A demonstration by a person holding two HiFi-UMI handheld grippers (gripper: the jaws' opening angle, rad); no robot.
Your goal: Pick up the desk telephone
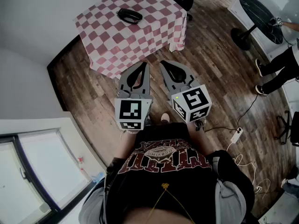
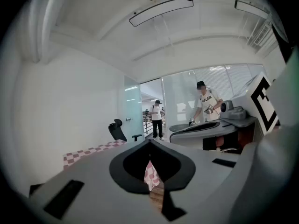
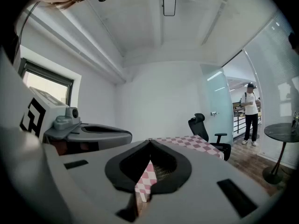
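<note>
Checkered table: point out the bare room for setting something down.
Only the telephone sits on the table, just beyond its middle. The cloth is bare from it to the near edge and on either side. Nowhere is crowded.

Pink-and-white checked tablecloth [image 1: 154, 29], black desk telephone [image 1: 130, 16], brown plank floor [image 1: 219, 78], grey left gripper [image 1: 145, 64] and right gripper [image 1: 162, 64], black-and-white square markers [image 1: 130, 113]

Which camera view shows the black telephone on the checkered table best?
The head view: the telephone lies fully visible on the checkered tablecloth. Both gripper views show only parts of that cloth, not the telephone.
</note>
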